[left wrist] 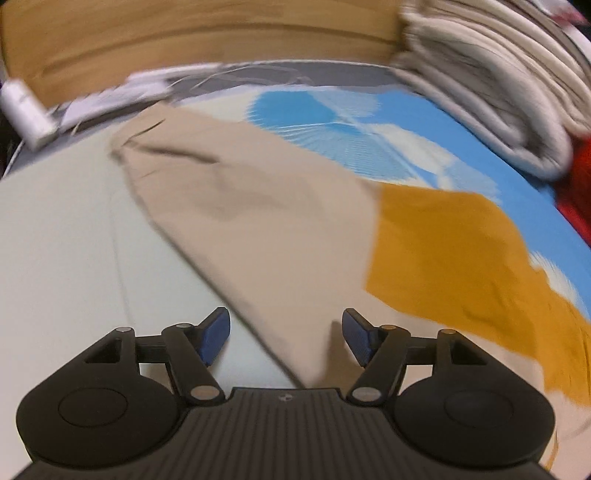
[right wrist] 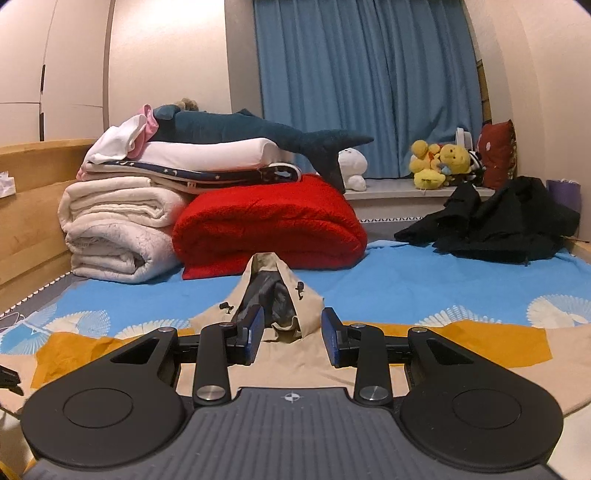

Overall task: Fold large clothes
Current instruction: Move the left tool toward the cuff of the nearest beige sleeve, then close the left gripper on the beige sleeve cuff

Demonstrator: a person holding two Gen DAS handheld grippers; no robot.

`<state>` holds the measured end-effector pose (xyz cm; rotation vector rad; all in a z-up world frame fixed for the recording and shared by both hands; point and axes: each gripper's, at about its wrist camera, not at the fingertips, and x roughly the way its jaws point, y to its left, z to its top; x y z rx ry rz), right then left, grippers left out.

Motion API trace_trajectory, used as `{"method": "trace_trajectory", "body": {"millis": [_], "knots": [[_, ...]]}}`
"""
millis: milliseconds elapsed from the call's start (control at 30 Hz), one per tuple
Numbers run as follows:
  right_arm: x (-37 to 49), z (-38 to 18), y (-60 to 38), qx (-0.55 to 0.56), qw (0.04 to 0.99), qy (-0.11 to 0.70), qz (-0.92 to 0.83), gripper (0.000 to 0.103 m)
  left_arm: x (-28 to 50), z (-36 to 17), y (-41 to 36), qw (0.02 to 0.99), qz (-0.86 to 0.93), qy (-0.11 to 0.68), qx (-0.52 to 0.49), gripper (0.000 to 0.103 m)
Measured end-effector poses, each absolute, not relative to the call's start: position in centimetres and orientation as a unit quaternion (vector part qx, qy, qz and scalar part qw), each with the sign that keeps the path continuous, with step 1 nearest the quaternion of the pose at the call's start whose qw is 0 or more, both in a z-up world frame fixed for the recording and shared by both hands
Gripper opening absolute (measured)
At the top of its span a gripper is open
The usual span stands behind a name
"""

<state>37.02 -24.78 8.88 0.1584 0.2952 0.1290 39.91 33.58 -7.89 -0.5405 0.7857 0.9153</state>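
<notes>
A large beige and mustard-yellow jacket lies spread on the bed. In the left wrist view its beige sleeve stretches away toward the upper left, with the mustard panel to the right. My left gripper is open, low over the sleeve's near end, which runs between its blue pads. In the right wrist view the jacket's hood or collar stands up with a dark lining. My right gripper is open just in front of it, holding nothing.
The bed has a blue patterned sheet and a wooden side board. Folded white blankets, a red blanket and a plush shark are stacked behind. Black clothes lie at far right.
</notes>
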Motion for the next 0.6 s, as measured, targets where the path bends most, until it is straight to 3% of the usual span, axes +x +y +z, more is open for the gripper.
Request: {"method": "trace_trajectory", "body": {"millis": [200, 267, 333, 400, 433, 533, 600], "knots": [[38.0, 7.8, -24.9, 0.082, 0.98, 0.169, 0.065, 0.036, 38.6, -8.3, 36.5, 0.765, 0.44, 0.336, -0.329, 0.072], [38.3, 7.6, -25.0, 0.086, 0.979, 0.177, 0.062, 0.036, 38.4, -8.1, 36.9, 0.766, 0.439, 0.329, -0.336, 0.061], [38.7, 7.3, -25.0, 0.088, 0.977, 0.187, 0.06, 0.036, 38.1, -7.9, 37.3, 0.765, 0.44, 0.323, -0.342, 0.021], [39.1, 6.9, -24.9, 0.092, 0.973, 0.202, 0.059, 0.036, 38.1, -7.7, 37.5, 0.763, 0.449, 0.318, -0.339, 0.007], [39.4, 6.7, -25.0, 0.093, 0.971, 0.211, 0.06, 0.036, 37.8, -7.2, 37.5, 0.766, 0.45, 0.309, -0.34, 0.002], [40.0, 6.0, -25.0, 0.097, 0.963, 0.242, 0.065, 0.021, 38.4, -5.3, 36.7, 0.787, 0.448, 0.29, -0.311, 0.001], [40.3, 5.4, -24.6, 0.085, 0.958, 0.265, 0.072, 0.017, 39.0, -3.4, 35.5, 0.809, 0.436, 0.27, -0.287, 0.001]]}}
